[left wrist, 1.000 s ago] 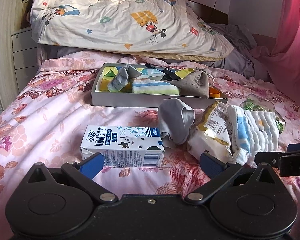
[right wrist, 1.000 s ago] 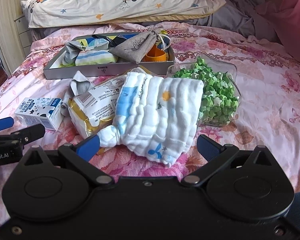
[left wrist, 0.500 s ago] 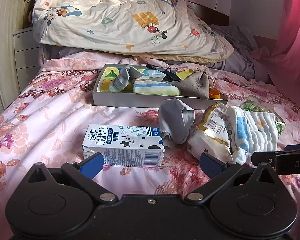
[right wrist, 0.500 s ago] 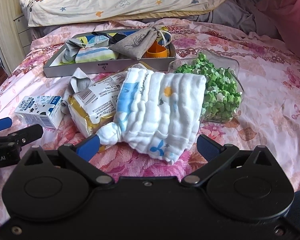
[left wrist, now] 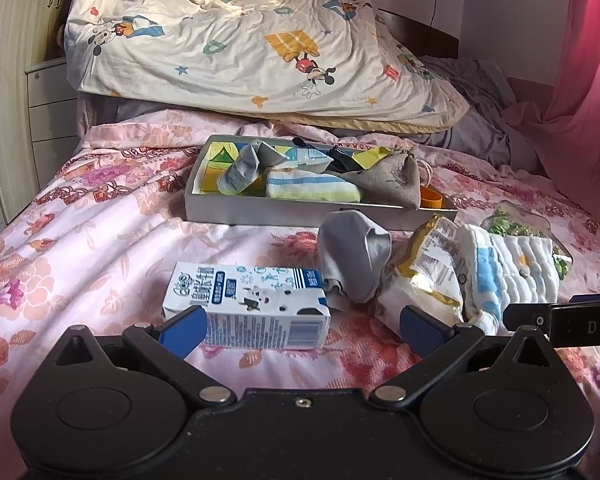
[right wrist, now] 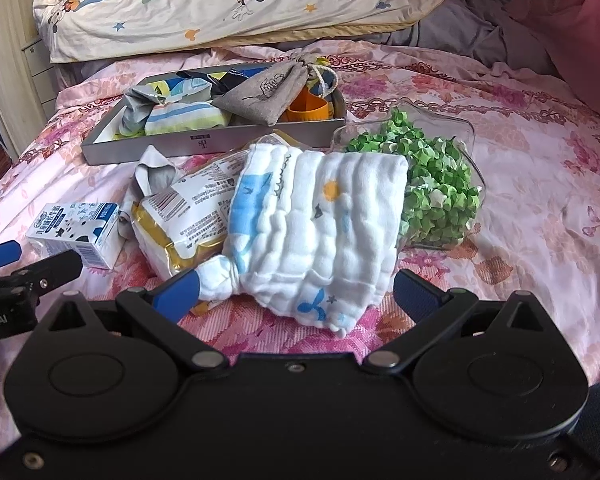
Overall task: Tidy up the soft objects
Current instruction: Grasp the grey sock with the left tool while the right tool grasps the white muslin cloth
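My right hand-held gripper (right wrist: 296, 294), jaws spread and empty, sits nearer the white muslin cloth (right wrist: 316, 232), which lies straight ahead, long axis running away toward the tray (right wrist: 204, 145).

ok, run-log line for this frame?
phase: approach | left gripper: open, at milk carton | right gripper: open, at white cloth | tray: partly filled
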{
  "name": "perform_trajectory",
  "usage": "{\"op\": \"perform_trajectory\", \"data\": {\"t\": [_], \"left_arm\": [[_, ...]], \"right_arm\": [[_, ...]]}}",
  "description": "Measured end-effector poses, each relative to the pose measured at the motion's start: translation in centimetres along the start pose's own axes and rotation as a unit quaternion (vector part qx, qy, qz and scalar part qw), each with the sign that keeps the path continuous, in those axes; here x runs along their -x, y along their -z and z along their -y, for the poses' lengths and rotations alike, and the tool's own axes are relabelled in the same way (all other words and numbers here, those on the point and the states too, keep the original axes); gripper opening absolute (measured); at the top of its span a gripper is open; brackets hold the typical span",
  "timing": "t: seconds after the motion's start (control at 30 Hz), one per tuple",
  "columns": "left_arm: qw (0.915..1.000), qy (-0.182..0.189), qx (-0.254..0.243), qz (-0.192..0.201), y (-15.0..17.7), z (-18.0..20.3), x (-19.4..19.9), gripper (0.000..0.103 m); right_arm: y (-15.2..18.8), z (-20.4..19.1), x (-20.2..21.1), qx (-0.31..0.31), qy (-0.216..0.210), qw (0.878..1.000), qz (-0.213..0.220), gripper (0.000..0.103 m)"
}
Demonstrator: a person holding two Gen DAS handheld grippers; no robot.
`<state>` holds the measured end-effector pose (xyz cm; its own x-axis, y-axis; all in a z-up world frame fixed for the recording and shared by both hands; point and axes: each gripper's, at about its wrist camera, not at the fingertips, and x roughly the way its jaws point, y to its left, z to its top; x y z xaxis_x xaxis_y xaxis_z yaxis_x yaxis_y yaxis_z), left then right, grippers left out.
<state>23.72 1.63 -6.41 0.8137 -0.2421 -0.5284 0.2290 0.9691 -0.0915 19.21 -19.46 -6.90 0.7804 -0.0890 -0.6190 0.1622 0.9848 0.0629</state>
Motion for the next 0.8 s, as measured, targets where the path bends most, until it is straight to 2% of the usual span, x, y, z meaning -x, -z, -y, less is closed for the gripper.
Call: {"op": "perform_trajectory", "data": {"t": [0.53, 0.8], "left_arm": [[0.9998, 0.011, -0.010, 0.009, -2.7, -0.3, -2.8, 0.102], [0.9994, 0.033, -0.010, 0.000, -4.1, 0.0, -5.0, 0.102]], "right_arm": [[-1.8, -0.1, -1.3, 0.005, 0.008, 0.999, 0.039, 0.102], [-2.3, 0.3, -2.4, 0.001, 0.009, 0.999, 0.044, 0.102]]}}
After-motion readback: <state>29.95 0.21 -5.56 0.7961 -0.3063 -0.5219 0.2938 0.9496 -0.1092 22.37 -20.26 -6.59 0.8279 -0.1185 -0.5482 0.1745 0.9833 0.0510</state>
